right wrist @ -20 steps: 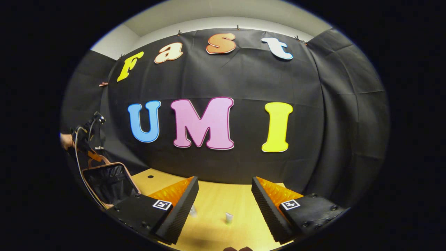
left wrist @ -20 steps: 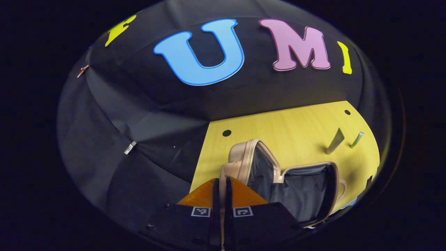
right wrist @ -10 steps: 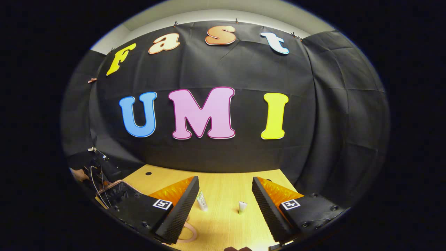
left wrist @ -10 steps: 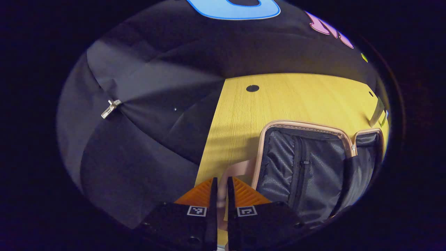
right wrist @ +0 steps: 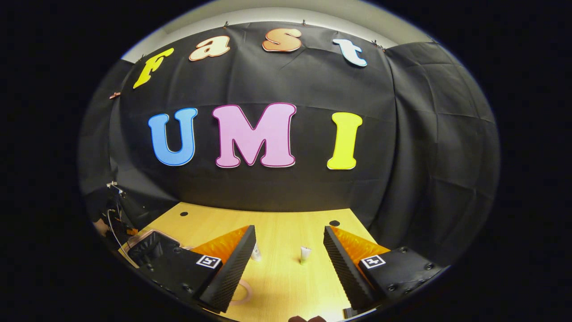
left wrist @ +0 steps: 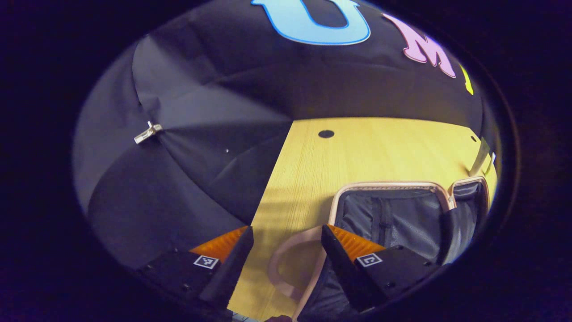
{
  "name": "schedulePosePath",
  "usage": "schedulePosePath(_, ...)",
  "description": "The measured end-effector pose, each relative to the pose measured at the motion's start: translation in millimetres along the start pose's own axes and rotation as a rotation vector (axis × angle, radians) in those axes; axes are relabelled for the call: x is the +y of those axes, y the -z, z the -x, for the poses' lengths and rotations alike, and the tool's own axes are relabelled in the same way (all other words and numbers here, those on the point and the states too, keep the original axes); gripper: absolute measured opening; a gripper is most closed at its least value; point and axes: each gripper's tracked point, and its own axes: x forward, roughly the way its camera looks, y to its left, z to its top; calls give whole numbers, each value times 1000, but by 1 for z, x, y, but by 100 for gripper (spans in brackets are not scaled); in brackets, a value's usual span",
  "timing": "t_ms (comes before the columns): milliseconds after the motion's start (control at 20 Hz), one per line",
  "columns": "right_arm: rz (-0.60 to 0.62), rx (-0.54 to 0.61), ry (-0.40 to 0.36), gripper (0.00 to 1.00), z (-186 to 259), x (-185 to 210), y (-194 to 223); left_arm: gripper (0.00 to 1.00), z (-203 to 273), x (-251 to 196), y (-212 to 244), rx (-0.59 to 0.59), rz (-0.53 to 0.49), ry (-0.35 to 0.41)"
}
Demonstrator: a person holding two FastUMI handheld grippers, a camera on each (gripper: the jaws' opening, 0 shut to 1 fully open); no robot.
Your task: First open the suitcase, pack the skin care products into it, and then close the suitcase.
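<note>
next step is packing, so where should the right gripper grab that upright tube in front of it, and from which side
Grip the tube across its body, about midway up, coming in level from the near side. It stands upright on the table between the open fingers of the right gripper, with space either side, so a horizontal pinch likely suits.

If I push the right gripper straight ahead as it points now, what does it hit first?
Probably the small tube standing on the table, which sits between the open right gripper's fingers. A second tube stands beside its left finger. Depth is hard to judge.
</note>
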Motion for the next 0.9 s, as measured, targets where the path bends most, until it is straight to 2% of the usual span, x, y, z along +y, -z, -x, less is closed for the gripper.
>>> schedulePosePath(200, 34, -39, -5, 97, 5, 2, -4, 98, 76, -38, -92, -254, 27, 124)
schedulePosePath(400, 7, -52, -21, 97, 6, 14, 3, 98, 154, -135, -145, -427, 17, 366)
schedulePosePath(500, 3, -46, -35, 97, 4, 20, 10, 98, 178, -198, -145, -443, -39, 492)
schedulePosePath(550, 6, -35, -41, 97, 3, 21, 14, 98, 185, -225, -144, -439, -58, 518)
schedulePosePath(700, 12, -14, -62, 97, 0, 23, 21, 98, 211, -306, -141, -396, -21, 675)
schedulePosePath(800, 5, -9, -67, 97, -2, 17, 24, 98, 209, -353, -142, -362, -20, 736)
schedulePosePath(900, -2, -1, -77, 96, -6, 11, 28, 98, 199, -397, -141, -314, -49, 765)
